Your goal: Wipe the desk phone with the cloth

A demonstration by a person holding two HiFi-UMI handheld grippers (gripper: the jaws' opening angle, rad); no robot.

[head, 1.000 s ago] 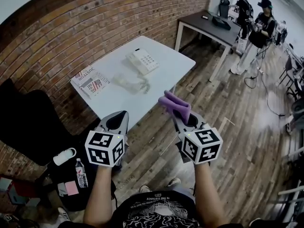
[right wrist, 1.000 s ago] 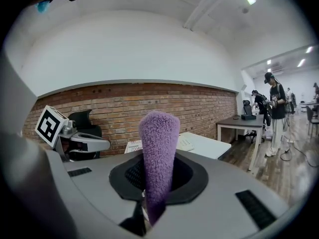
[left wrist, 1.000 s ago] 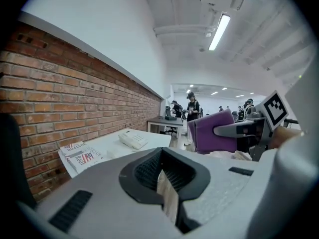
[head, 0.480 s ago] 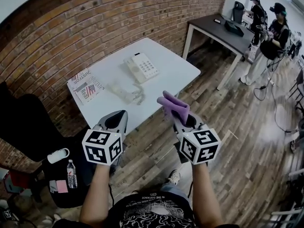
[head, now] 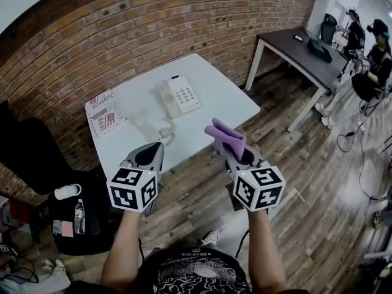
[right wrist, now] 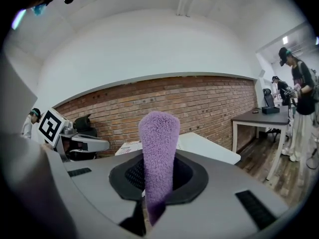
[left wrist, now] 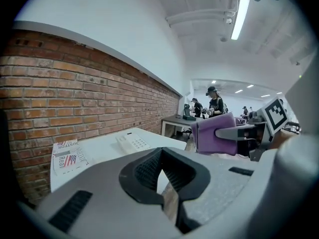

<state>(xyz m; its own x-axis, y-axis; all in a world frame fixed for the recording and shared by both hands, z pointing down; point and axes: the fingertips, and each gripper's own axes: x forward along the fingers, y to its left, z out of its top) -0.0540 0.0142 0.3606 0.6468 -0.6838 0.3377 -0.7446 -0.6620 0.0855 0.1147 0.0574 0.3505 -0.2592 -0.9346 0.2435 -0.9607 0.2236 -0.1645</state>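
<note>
Change: since a second ago the white surface (head: 214, 103) and the desk phone (head: 179, 95) have slid down toward the middle of the head view. The people (head: 373, 60) at the upper right have drifted to the frame edge, and both tongs keep their spots low in the frame. I read that as closing in on the surface, with no wiping begun.
Right tongs (head: 234, 155): clamped on the purple cloth (head: 225, 137), which stands out of the jaws as a folded wad. It sits right of centre, over the wooden floor (head: 202, 188), short of the surface edge.
Left tongs (head: 153, 154): jaws together with nothing in them, left of centre, level with the other pair.
Desk phone: upper middle of the head view, flat on the surface, keypad up, well apart from the cloth.
Handset (head: 142, 126): seems to lie off the base, to its lower left, with the coiled cord (head: 164, 137) between them.
Printed paper (head: 104, 114): at the surface's left end, apart from the phone.
Why held so: I judge the cloth is gripped at its lower end so that a soft free wad leads. The empty pair is free to steady the phone.
Views: the right tongs view shows the pads pinching the cloth's base but shows no phone. The left tongs view shows phone, paper and cloth side-on. Only the head view shows the gap left to cover.
</note>
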